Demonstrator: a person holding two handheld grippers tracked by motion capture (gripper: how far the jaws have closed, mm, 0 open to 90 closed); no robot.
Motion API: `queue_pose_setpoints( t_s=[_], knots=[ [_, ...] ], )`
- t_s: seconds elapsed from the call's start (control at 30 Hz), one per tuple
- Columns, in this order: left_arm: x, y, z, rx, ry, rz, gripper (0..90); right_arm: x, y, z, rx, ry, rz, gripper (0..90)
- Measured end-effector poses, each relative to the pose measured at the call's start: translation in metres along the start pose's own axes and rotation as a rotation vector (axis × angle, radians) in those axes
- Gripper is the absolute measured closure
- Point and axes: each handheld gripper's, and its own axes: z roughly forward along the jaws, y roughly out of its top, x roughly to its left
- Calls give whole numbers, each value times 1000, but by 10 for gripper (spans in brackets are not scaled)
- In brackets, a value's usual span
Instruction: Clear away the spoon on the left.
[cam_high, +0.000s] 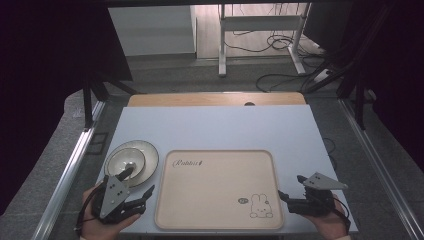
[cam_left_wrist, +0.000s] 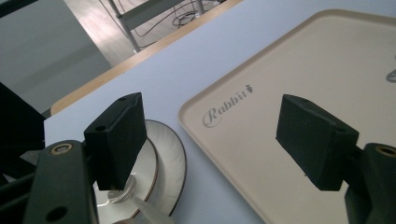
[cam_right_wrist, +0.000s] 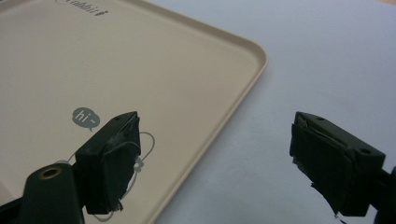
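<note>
A beige tray (cam_high: 215, 175) printed with "Rabbit" and a rabbit drawing lies mid-table with nothing on it. Left of it a small white plate (cam_high: 125, 161) rests on a larger gold-rimmed plate (cam_high: 150, 155), and a metal spoon (cam_high: 127, 173) lies on them. My left gripper (cam_high: 140, 182) is open at the front left, one jaw over the plates, the other near the tray's left edge. The left gripper view shows the plate (cam_left_wrist: 170, 156), spoon (cam_left_wrist: 122, 194) and tray (cam_left_wrist: 327, 60) past the open left gripper (cam_left_wrist: 217, 140). My right gripper (cam_high: 291, 186) is open, straddling the tray's right rim (cam_right_wrist: 254, 65).
The pale blue tabletop (cam_high: 215, 125) has a wooden strip (cam_high: 215, 99) along its far edge. Beyond it are a grey floor, a white metal frame (cam_high: 260, 22) and loose cables. Metal rails (cam_high: 70, 165) run along both sides of the table.
</note>
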Motion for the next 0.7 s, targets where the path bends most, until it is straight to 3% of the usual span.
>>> queue_pose_setpoints(
  t_s=[0.27, 0.7],
  knots=[
    [6, -10, 2, 15, 10, -20, 243, 0, 0, 0, 3, 0, 0, 168],
    [13, -30, 4, 64, 29, 4, 240, 0, -1, 0, 10, -1, -7, 168]
  ],
)
